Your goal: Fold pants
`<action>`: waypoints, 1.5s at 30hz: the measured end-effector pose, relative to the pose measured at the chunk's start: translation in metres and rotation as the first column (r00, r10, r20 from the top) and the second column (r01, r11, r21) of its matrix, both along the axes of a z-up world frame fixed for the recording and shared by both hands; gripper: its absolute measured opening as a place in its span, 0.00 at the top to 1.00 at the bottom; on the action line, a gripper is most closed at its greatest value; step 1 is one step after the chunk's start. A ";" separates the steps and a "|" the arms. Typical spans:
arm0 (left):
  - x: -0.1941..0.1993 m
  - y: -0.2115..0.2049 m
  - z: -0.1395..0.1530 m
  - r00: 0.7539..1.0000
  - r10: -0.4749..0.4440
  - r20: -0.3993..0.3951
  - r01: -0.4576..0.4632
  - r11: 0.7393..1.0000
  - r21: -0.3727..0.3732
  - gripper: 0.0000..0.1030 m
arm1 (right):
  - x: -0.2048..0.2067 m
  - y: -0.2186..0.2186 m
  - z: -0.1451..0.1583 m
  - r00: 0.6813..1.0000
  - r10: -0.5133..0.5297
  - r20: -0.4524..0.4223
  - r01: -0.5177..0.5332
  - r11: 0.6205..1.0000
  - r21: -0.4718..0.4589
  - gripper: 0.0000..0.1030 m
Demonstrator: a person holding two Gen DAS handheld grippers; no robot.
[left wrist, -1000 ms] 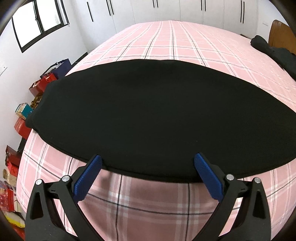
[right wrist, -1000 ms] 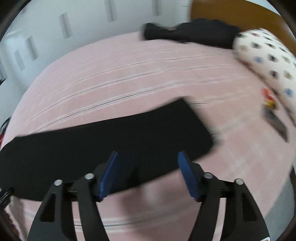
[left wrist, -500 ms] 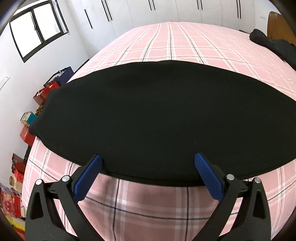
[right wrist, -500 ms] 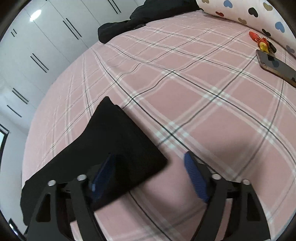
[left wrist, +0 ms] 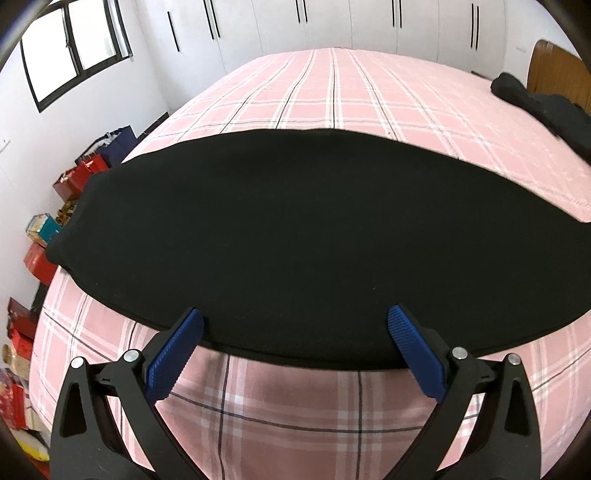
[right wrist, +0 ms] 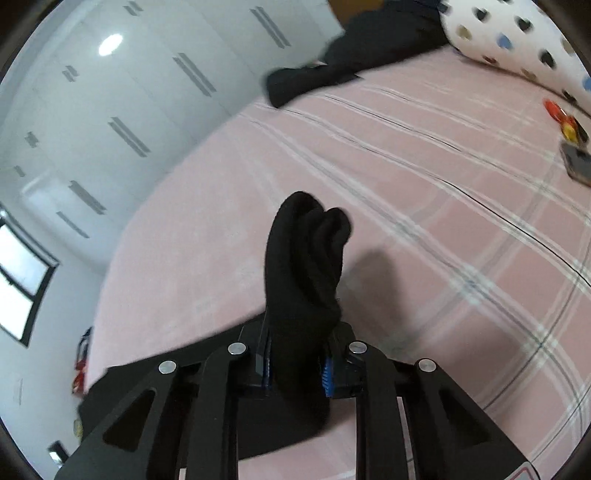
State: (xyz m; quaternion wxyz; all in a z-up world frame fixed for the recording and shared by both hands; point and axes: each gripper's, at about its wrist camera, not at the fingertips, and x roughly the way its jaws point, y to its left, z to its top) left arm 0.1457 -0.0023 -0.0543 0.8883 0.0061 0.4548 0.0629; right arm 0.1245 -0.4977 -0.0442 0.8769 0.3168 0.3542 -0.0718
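Black pants [left wrist: 295,236] lie spread flat across the pink plaid bed [left wrist: 332,92] in the left wrist view. My left gripper [left wrist: 295,347] hovers open at their near edge, its blue pads [left wrist: 173,356] wide apart and touching nothing. In the right wrist view my right gripper [right wrist: 297,365] is closing, its jaws pinching a bunched end of the pants [right wrist: 306,266] that sticks up between the blue pads [right wrist: 328,374]. That end is lifted off the bed [right wrist: 406,206]; the rest of the fabric trails away under the gripper to the lower left.
Another dark garment [left wrist: 546,110] lies by the wooden headboard [left wrist: 554,74]. A dotted pillow [right wrist: 517,40], a phone [right wrist: 576,162] and a small red-yellow object [right wrist: 565,118] sit at the bed's right side. Boxes and bags [left wrist: 44,240] crowd the floor on the left. White wardrobes [left wrist: 332,26] stand behind.
My right gripper went from open over the pants' end to clamped on it, rolled and lifted the bunched fabric. The left gripper stayed open at the near edge.
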 end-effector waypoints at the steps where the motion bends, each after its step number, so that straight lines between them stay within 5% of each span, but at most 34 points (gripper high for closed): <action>1: -0.001 0.002 0.001 1.000 0.000 0.002 0.000 1.000 -0.013 0.05 | 0.004 0.016 0.015 0.999 0.032 0.021 -0.032 0.999 -0.006 0.82; 7: -0.005 0.015 0.011 1.000 0.009 0.020 -0.007 0.996 -0.085 0.05 | 0.026 0.111 0.073 0.974 0.206 0.091 -0.201 0.977 -0.064 0.82; 14: -0.009 0.045 0.021 0.996 0.087 0.036 -0.079 0.981 -0.180 0.05 | 0.053 0.261 0.094 0.891 0.451 0.046 -0.435 0.880 -0.190 0.82; 22: -0.010 0.067 0.020 0.993 0.117 0.024 -0.111 0.978 -0.175 0.05 | 0.077 0.403 0.044 0.778 0.619 -0.106 -0.622 0.739 -0.259 0.82; 30: -0.006 0.074 0.009 0.996 0.080 -0.025 -0.082 0.993 -0.084 0.05 | 0.068 0.469 -0.037 0.693 0.655 -0.301 -0.721 0.631 -0.287 0.80; 33: -0.005 0.075 0.005 0.997 0.071 -0.040 -0.073 0.996 -0.056 0.05 | 0.066 0.475 -0.043 0.679 0.662 -0.317 -0.734 0.614 -0.290 0.73; 35: -0.007 0.075 0.004 0.997 0.065 -0.046 -0.067 0.997 -0.047 0.05 | 0.062 0.479 -0.034 0.655 0.683 -0.325 -0.756 0.595 -0.272 0.54; 37: -0.009 0.077 0.004 0.997 0.065 -0.050 -0.067 0.997 -0.048 0.05 | 0.047 0.476 -0.011 0.633 0.723 -0.276 -0.774 0.584 -0.246 0.51; 39: -0.013 0.083 0.002 0.996 0.068 -0.060 -0.071 0.996 -0.049 0.05 | 0.031 0.460 0.016 0.651 0.728 -0.215 -0.757 0.598 -0.264 0.40; 42: -0.017 0.092 0.002 0.994 0.085 -0.067 -0.088 0.995 -0.042 0.05 | 0.002 0.399 0.048 0.755 0.643 -0.131 -0.650 0.705 -0.283 0.28; 45: -0.024 0.112 0.006 0.990 0.124 -0.062 -0.128 0.990 -0.067 0.05 | -0.014 0.323 0.040 0.858 0.484 -0.174 -0.514 0.813 -0.274 0.23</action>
